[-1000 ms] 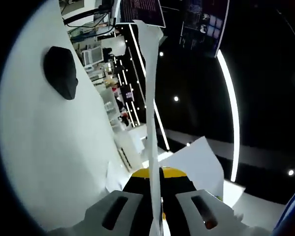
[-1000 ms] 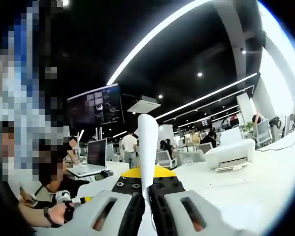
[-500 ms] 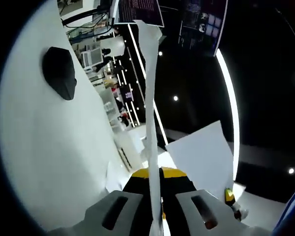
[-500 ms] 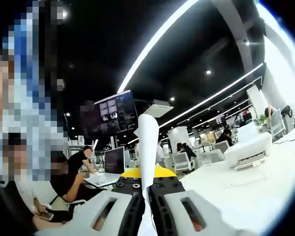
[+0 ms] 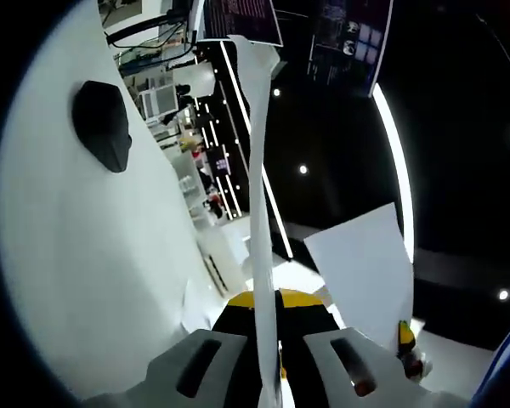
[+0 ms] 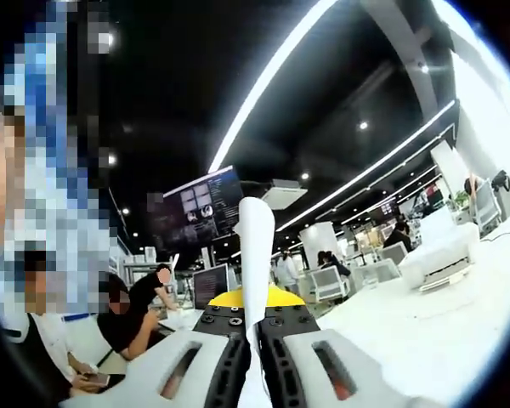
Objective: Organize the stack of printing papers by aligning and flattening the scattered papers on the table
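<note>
In the left gripper view the white table [image 5: 76,255] takes up the whole left side, tilted steeply with the camera's roll, and everything else sits off its far edge. A dark rounded object [image 5: 104,123] (what it is cannot be told) lies on the table, well away from the gripper. Beyond the table's far edge are desks and equipment, a dark ceiling with long light strips [image 5: 397,170], and hanging screens [image 5: 238,19].

The left gripper [image 5: 268,357] is clenched on a stack of printing papers [image 5: 259,221], seen edge-on as a thin white band running up from between the jaws to the screens, clear of the table. To the right of that band a flat white sheet [image 5: 367,272] stands up in the air, with a small yellow and red gripper part at its lower corner.

In the right gripper view a white tabletop [image 6: 425,331] spreads to the right of the jaws. The right gripper [image 6: 253,357] is clamped on a paper edge [image 6: 255,255], which rises upright from the jaws. Left of the paper, seated people [image 6: 132,314] work at desks beneath a large dark monitor [image 6: 195,208]; to its right are chairs and a white box-like machine [image 6: 438,255].
</note>
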Demonstrator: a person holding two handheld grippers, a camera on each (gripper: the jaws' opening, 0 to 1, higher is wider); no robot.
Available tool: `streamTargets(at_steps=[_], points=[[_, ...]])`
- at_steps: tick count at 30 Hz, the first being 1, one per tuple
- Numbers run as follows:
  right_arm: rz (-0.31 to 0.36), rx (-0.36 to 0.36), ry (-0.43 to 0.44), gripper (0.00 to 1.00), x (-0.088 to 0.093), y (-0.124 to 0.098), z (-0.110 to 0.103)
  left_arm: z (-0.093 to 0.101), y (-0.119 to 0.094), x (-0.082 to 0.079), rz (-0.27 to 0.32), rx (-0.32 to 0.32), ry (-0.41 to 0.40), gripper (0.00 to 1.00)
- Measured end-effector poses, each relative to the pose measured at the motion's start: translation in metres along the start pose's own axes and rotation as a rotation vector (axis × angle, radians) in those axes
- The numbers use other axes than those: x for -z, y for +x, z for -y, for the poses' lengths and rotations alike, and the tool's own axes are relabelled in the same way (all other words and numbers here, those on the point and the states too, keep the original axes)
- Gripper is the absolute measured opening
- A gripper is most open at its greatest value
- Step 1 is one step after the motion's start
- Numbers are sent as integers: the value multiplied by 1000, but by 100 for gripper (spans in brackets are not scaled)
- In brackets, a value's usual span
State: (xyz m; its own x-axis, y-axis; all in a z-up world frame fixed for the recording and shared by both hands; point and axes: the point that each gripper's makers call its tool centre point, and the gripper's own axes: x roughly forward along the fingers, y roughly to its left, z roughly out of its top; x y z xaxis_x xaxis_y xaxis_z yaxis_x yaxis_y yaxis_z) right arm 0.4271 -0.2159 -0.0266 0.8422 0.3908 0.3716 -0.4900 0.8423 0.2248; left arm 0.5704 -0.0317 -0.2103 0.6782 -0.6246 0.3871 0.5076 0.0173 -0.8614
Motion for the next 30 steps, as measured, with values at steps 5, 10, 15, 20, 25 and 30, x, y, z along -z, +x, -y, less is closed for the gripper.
streamTargets(at_steps=[5,10,15,20,25,30], points=[[9,-19,29,0,-1,2,-4,0,0,1,-2,1,1,6],[48,-56,148,0,-8,2,-9,1,0,1,-7,6,2,6],[84,-96,283,0,-11,5,-11,2,0,2,-10,9,0,6],[98,-116,393,0,-3,13,-5,2,1,3,-12,11,0,6],[66,-89,429,0,20,23,5,2,1,3,-17,12,1,6],[42,-89,557,0,40,27,7,1,1,3,-21,13,0,6]])
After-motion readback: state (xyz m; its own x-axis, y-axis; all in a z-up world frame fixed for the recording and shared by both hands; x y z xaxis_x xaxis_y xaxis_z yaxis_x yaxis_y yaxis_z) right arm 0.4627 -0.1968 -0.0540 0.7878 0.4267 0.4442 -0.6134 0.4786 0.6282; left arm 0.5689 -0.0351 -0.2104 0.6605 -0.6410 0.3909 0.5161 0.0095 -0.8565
